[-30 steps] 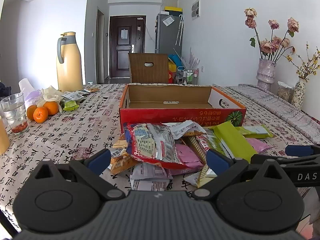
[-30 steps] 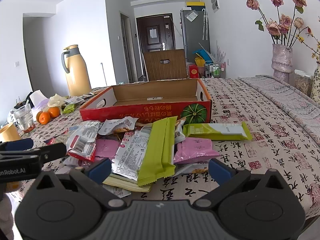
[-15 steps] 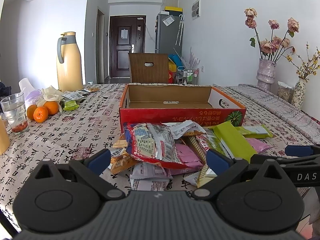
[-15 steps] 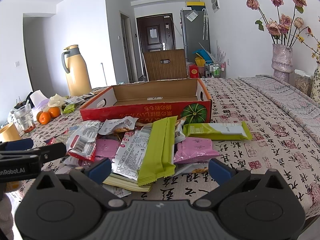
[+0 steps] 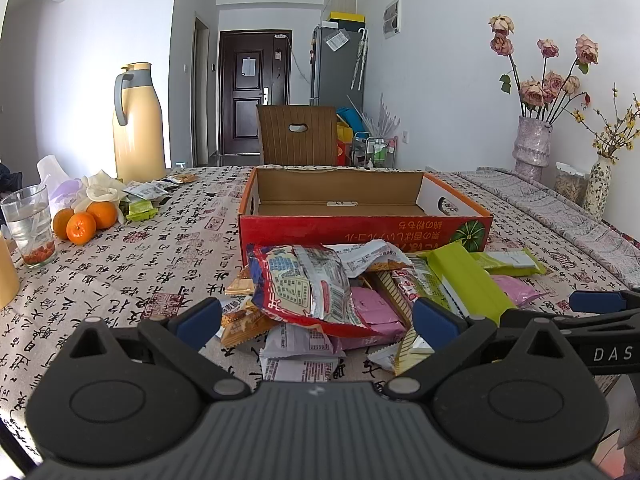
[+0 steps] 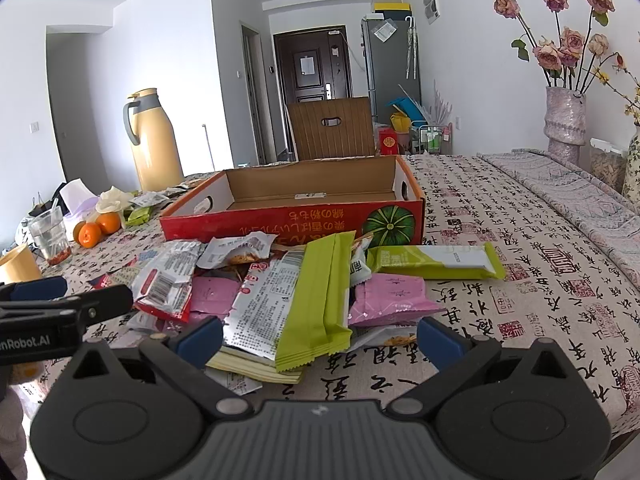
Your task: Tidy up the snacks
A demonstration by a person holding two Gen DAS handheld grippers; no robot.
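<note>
So, left to right:
Your left gripper (image 5: 316, 320): jaws wide, empty — red packet (image 5: 308, 284) lies just ahead.
Your right gripper (image 6: 320, 338): wide, empty — green wrapper (image 6: 320, 300) points lengthwise at it.
Box (image 6: 280, 220): beyond the pile.

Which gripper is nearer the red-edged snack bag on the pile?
Left. The left gripper sits open right in front of the red-edged snack bag; the right gripper, also open, fronts the green wrapper, further right.
</note>
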